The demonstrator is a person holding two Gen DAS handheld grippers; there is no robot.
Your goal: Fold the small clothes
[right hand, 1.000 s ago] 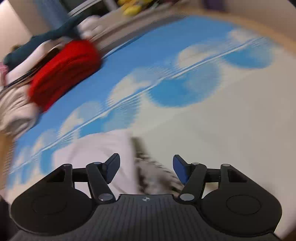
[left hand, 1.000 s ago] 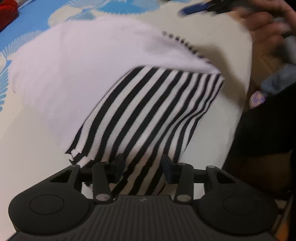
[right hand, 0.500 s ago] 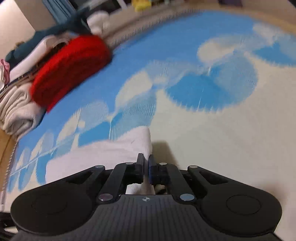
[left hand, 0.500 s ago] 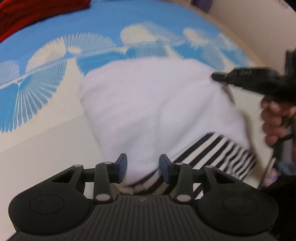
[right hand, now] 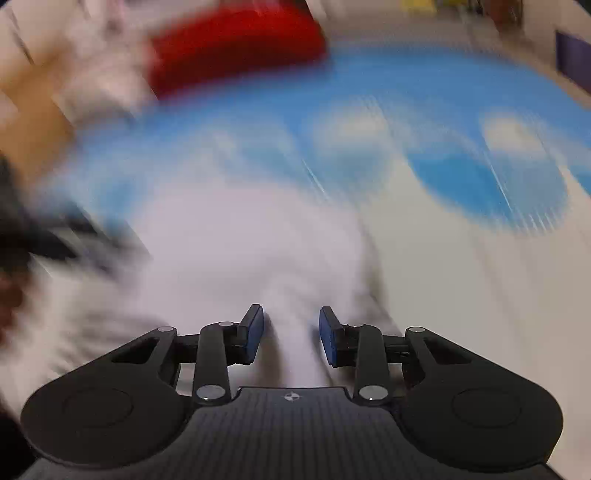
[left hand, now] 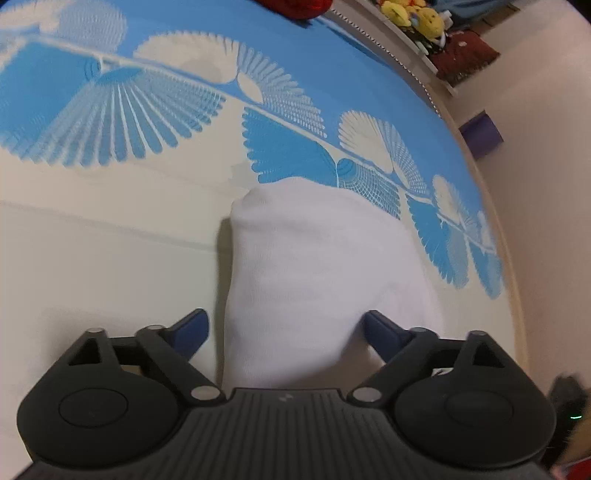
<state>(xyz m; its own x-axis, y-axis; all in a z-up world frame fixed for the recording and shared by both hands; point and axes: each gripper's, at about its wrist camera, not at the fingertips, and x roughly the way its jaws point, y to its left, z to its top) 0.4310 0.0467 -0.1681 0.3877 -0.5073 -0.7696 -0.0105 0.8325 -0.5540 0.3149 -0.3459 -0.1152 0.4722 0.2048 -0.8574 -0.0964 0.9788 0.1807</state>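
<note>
A small white garment [left hand: 317, 266] lies folded on the blue-and-cream patterned cover [left hand: 110, 258]; its striped side is hidden in the left wrist view. My left gripper [left hand: 286, 325] is wide open, its blue pads [left hand: 192, 326] on either side of the garment's near end. In the blurred right wrist view the white garment [right hand: 236, 251] lies ahead, with striped cloth [right hand: 85, 325] at its lower left. My right gripper [right hand: 291, 328] is open, with a ridge of white cloth between the jaws.
A red folded item [right hand: 236, 44] lies at the far edge of the cover, and also shows in the left wrist view [left hand: 295, 7]. Yellow soft toys [left hand: 413, 14] sit on a ledge beyond. A purple box [left hand: 480, 134] stands by the wall.
My left gripper has opened wide and moved over the folded white garment; the stripes are now hidden from it. My right gripper, shut half a second ago, has opened and is moving fast.
</note>
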